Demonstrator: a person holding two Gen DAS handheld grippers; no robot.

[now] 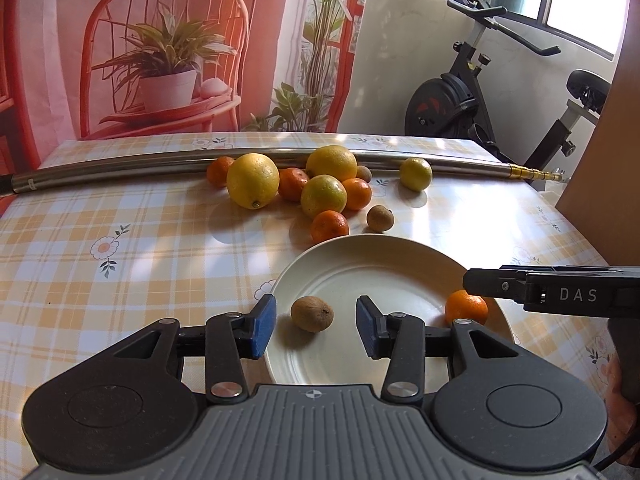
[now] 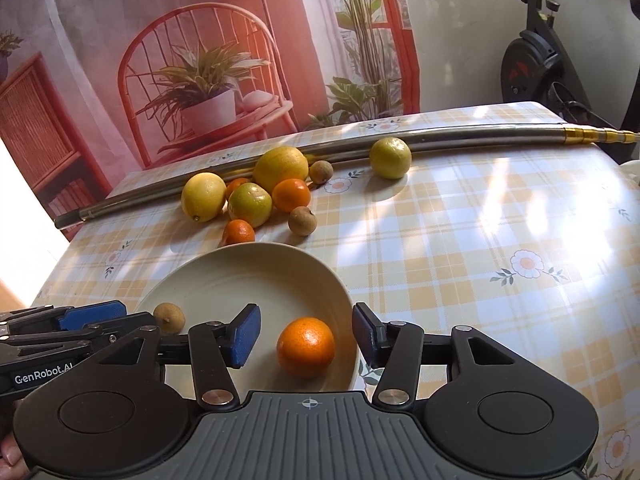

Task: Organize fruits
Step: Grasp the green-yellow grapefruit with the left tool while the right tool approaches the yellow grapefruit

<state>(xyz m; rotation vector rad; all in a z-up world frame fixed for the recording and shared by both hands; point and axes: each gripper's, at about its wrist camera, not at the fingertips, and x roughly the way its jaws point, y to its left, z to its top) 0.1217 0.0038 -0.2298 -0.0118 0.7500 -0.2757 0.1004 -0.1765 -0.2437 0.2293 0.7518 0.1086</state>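
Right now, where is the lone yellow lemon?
In both views the lone yellow lemon rests on the table against the metal pipe, right of the fruit pile.

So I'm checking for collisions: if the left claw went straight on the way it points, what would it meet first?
Probably the small brown round fruit lying on the white plate, right between the open left claw pads. Past it is bare plate; depth is hard to judge.

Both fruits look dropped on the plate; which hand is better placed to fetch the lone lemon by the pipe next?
Probably right. The lemon lies apart on the right of the pile, with bare table ahead of the right tool. The left tool would have to cross over the plate.
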